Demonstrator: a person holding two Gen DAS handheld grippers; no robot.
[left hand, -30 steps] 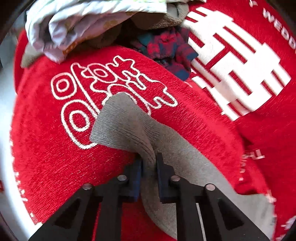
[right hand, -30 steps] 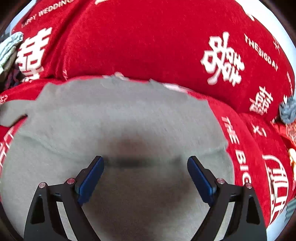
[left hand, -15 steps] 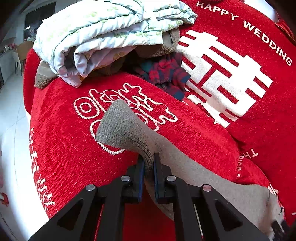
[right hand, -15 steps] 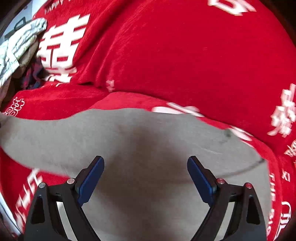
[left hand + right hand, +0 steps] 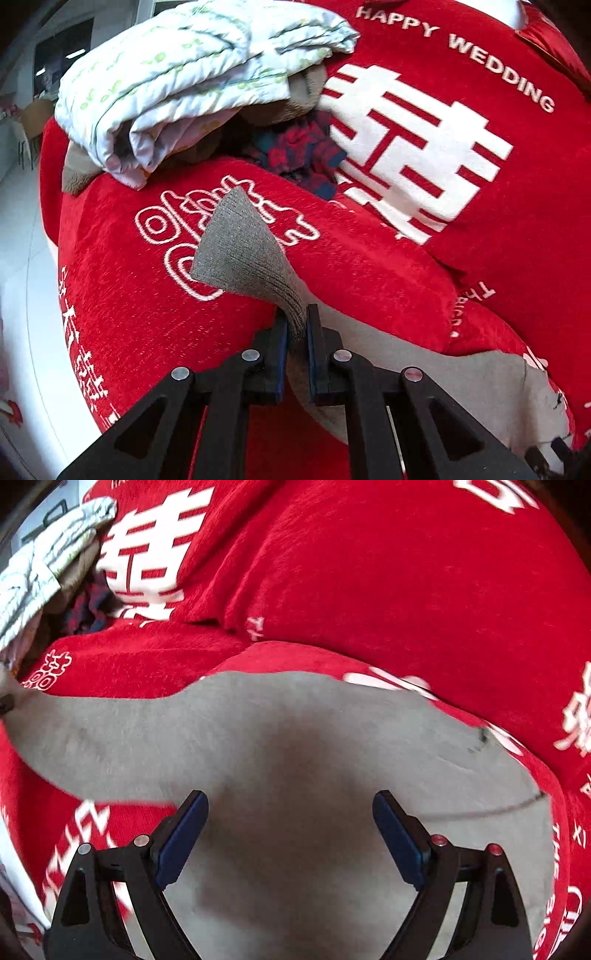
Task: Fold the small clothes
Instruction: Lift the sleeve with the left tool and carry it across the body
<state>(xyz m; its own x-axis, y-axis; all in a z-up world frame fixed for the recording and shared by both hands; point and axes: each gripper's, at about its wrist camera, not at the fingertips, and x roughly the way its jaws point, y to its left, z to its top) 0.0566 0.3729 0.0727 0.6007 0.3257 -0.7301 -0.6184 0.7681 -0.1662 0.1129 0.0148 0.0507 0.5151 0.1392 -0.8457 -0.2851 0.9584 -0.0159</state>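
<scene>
Since a second ago the left view has drawn back and up from the red cover (image 5: 369,280), so more of the piled laundry now shows at top left, while the right view has slid sideways along the grey garment (image 5: 295,757). That cover, printed with white characters and "HAPPY WEDDING", drapes the whole seat and backrest. On it the grey garment lies spread flat under the right gripper (image 5: 291,812), whose blue-padded jaws stand wide apart above the cloth, pinching nothing. At the back corner sits a white patterned bundle (image 5: 192,85) on a brown cloth, with a dark plaid piece (image 5: 299,155) beside it. The left gripper (image 5: 297,332) is clamped tight on the garment's ribbed corner, lifted off the cover.
</scene>
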